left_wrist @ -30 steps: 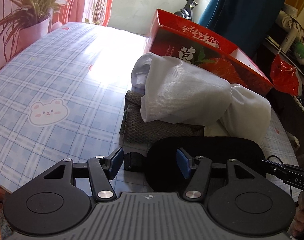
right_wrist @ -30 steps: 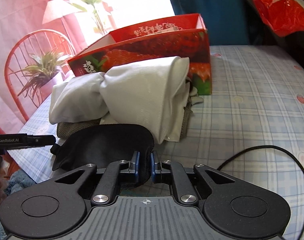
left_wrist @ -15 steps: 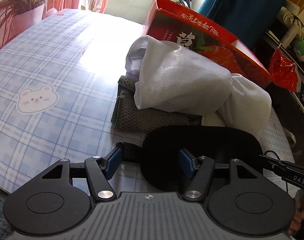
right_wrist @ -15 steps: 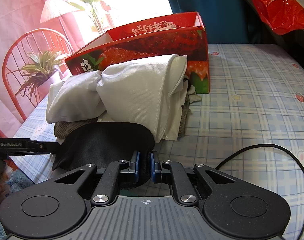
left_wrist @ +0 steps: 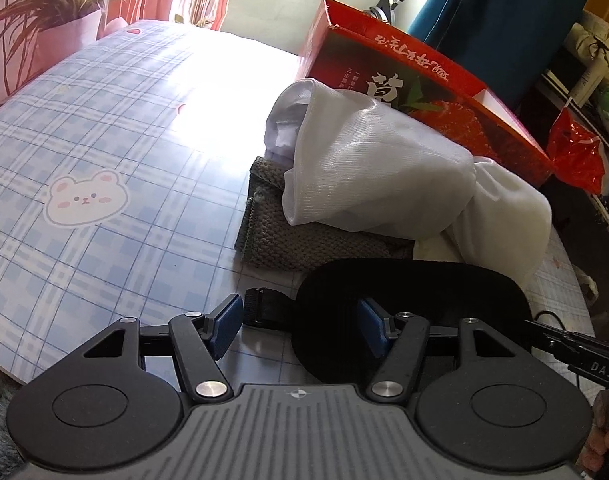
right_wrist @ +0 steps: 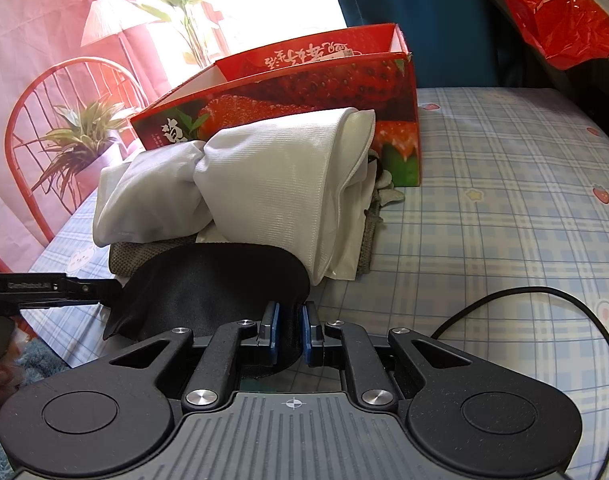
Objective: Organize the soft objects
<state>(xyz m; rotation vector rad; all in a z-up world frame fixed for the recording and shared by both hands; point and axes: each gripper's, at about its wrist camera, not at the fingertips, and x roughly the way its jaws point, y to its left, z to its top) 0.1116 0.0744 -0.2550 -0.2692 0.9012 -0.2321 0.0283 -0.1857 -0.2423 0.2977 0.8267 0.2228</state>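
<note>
right gripper jaws pinch the black eye mask, probably steadying it. left gripper jaws gape around its strap end, unclamped.

Both wrist views low, close, angled down; opposite ends, sharing black eye mask.
</note>
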